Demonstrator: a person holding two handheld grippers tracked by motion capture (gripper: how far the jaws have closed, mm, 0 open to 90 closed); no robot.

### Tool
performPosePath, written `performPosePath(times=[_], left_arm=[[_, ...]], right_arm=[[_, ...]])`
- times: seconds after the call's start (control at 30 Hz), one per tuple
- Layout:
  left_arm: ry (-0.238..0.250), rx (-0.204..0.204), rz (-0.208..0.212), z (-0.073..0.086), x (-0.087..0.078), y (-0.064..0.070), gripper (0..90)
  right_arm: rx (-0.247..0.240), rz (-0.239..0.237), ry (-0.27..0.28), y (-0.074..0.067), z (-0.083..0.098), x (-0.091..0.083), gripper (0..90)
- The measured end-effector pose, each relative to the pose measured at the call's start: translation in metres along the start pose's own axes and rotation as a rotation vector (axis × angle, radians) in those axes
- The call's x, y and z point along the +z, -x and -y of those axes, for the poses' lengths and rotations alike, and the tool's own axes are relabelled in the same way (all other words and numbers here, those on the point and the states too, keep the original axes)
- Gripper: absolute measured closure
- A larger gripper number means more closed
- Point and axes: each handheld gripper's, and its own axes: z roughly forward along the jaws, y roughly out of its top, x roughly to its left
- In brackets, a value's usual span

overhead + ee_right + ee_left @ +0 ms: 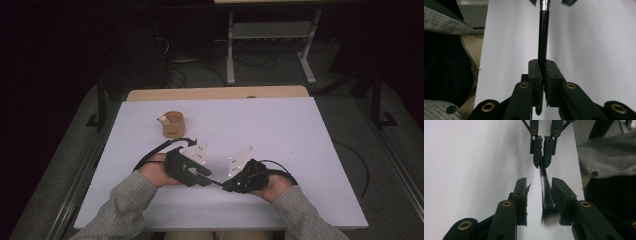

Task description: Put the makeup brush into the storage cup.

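Observation:
A slim black pen with a silver band runs straight out from my right gripper, whose jaws are shut on its lower end. In the high view both grippers meet nose to nose over the near middle of the white table, with the left gripper to the left and the right gripper beside it. The left gripper stands open around the pen's other end, which looks blurred and lies close to the jaw on the right of the left gripper view. The right gripper shows beyond, pinching the pen.
A tan cup with a small animal figure on its rim stands on the table beyond the left hand. A wooden strip edges the table's far side. Grey sleeves come in from the near edge.

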Motion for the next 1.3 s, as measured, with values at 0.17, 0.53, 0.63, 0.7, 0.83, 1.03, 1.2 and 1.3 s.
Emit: performPosePath(times=[0.17, 0.53, 0.63, 0.7, 0.83, 1.03, 1.2, 1.3], left_arm=[[0.042, -0.028, 0.011, 0.004, -0.001, 0.0, 61.8], [0.076, -0.018, 0.047, 0.0, 0.0, 0.0, 79.1], [0.084, -0.017, 0.051, 0.0, -0.001, -0.001, 81.0], [0.066, -0.022, 0.041, 0.001, -0.001, 0.0, 81.4], [0.065, -0.02, 0.037, 0.0, -0.002, 0.0, 81.5], [0.08, -0.007, 0.044, -0.004, -0.003, 0.001, 81.6], [0.089, -0.009, 0.039, -0.004, -0.005, 0.002, 81.4], [0.125, -0.062, 0.025, -0.002, -0.007, 0.001, 69.8]], right_arm=[[0.024, 0.003, 0.088, 0.0, 0.009, -0.004, 83.5], [0.019, 0.004, 0.114, 0.001, 0.005, 0.002, 83.4], [0.018, 0.006, 0.117, 0.001, 0.004, 0.002, 83.4], [0.024, 0.008, 0.122, 0.001, 0.004, 0.004, 82.2], [0.024, 0.05, 0.071, -0.002, 0.0, 0.004, 71.3], [0.004, 0.051, 0.048, -0.006, -0.009, 0.008, 72.8], [0.009, 0.02, 0.06, -0.004, -0.009, 0.011, 83.0], [0.015, 0.032, 0.084, -0.003, -0.007, 0.009, 83.3]])
